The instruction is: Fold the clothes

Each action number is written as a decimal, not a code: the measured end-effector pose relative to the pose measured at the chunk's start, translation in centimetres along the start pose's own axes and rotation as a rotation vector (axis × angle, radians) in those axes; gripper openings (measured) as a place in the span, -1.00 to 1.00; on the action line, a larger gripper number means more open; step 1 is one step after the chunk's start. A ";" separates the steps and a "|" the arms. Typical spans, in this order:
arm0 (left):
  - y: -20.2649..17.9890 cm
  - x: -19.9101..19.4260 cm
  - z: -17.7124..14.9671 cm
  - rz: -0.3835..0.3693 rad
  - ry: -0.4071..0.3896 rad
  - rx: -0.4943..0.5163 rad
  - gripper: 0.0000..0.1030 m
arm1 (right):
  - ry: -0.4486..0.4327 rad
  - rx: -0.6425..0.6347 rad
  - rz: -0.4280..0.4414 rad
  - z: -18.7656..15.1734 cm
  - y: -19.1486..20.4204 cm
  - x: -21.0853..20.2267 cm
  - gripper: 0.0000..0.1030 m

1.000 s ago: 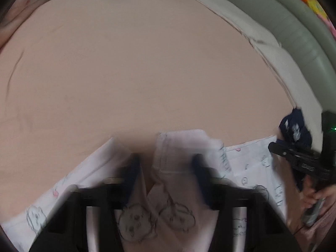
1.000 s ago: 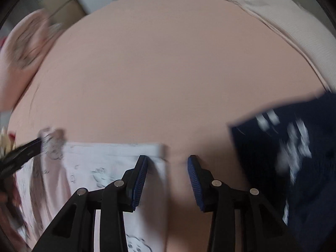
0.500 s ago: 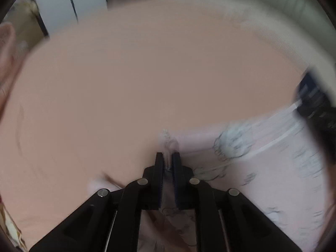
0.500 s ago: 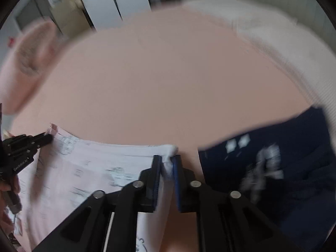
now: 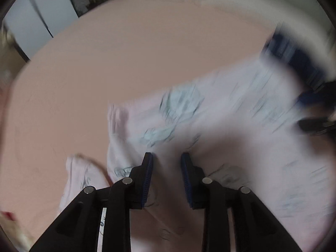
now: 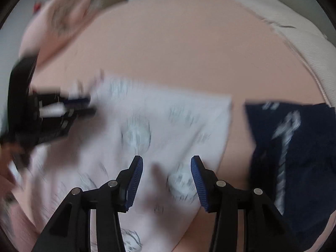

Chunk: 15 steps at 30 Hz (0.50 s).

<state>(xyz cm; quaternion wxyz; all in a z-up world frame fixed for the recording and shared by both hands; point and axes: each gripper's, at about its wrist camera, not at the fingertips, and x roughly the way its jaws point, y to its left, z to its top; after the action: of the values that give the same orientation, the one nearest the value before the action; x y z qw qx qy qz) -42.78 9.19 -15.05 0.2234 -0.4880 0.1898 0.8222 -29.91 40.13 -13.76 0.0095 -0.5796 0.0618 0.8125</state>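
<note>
Left gripper (image 5: 167, 157) parted, right gripper (image 6: 167, 160) wider (both empty), over pale garment (image 6: 163, 121)

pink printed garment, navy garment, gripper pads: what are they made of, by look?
Pink garment: soft matte fabric, probably cotton knit; it drapes and creases. Navy garment: similar matte cloth with white print; blur hides the weave. Right gripper pads: blue ribbed, likely rubber or soft plastic.

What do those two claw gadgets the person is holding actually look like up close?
Both are alike: the left gripper and right gripper are black plastic frames of angular, linked bars joined by round silver pins. Each ends in two fingers faced with ribbed blue pads. The left one carries a narrow white label strip, too blurred to read. No cables show.
</note>
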 end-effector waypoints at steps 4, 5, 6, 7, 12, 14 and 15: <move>-1.4 -3.6 -2.3 -0.048 -0.054 -0.027 -0.35 | -0.050 0.055 -0.036 -2.0 0.2 -1.0 -0.14; -1.7 -5.2 -3.5 -0.082 -0.071 -0.035 -0.21 | -0.059 0.057 -0.012 -2.5 0.8 -2.0 -0.14; -2.5 -5.7 -4.3 -0.096 -0.052 -0.026 -0.15 | -0.068 0.058 0.011 -3.1 1.4 -2.9 -0.14; -3.5 -5.9 -4.9 -0.103 -0.023 -0.011 -0.13 | -0.079 0.050 0.031 -3.7 2.2 -3.9 -0.14; -7.2 -5.9 -11.8 -0.078 0.094 0.015 -0.13 | -0.026 -0.007 0.074 -7.2 6.4 -3.2 -0.14; -7.7 -5.9 -14.4 0.036 0.165 0.071 -0.11 | 0.029 -0.027 0.061 -8.7 7.2 -1.6 -0.14; -8.1 -6.2 -15.7 0.106 0.195 0.120 -0.11 | 0.020 -0.056 0.040 -9.6 7.2 -1.5 -0.15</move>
<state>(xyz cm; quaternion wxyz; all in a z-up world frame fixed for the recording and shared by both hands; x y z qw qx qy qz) -24.41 6.42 -17.40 0.1888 -0.5405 0.2848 0.7688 -21.03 32.01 -14.82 -0.0238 -0.5861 0.0507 0.8083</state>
